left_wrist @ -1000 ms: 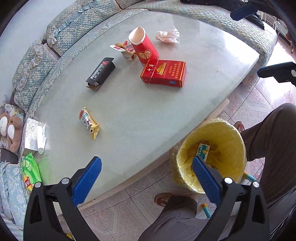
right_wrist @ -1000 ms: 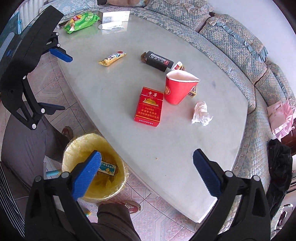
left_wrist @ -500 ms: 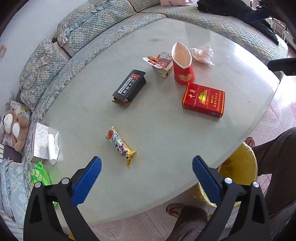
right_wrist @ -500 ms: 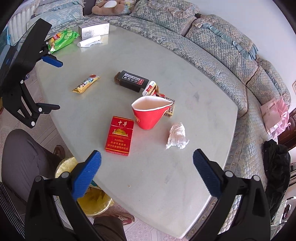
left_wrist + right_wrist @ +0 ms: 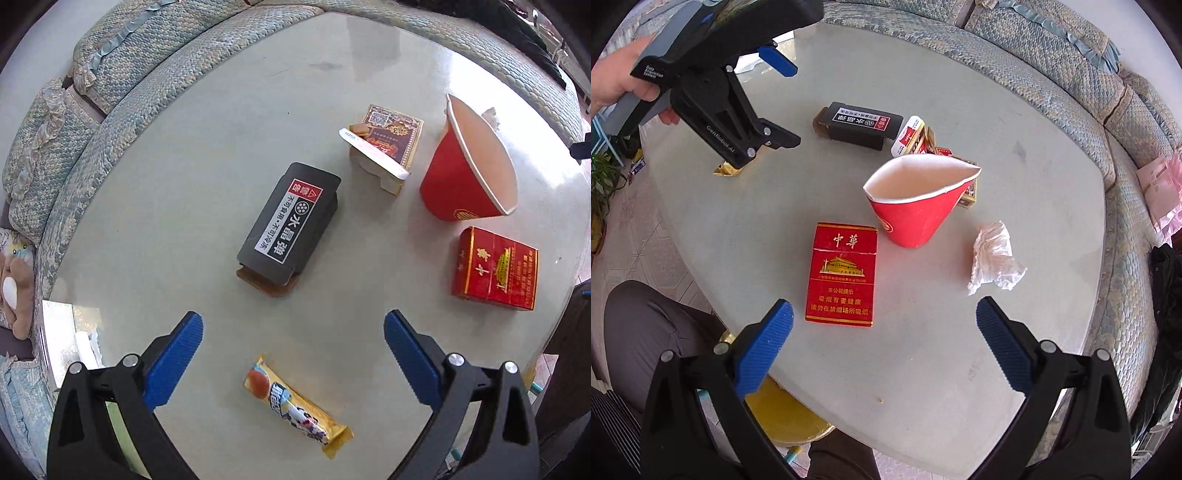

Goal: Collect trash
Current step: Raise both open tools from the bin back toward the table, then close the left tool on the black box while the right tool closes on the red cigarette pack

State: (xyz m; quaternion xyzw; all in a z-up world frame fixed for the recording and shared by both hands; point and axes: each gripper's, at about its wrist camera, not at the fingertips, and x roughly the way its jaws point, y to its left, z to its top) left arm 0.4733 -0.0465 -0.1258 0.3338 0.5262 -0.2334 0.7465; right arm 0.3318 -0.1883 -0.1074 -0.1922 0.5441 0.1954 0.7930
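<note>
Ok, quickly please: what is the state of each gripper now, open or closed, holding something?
Left gripper: open, holding nothing, above the snack wrapper.
Right gripper: open, holding nothing, near the red cigarette pack.

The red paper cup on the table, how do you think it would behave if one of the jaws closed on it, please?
The red paper cup would probably crumple easily: its rim is already squashed to a pointed oval. It looks empty, so likely very light and apt to slide or tip if nudged. It narrows toward its base, so a push near the rim might topple it toward the crumpled tissue.
</note>
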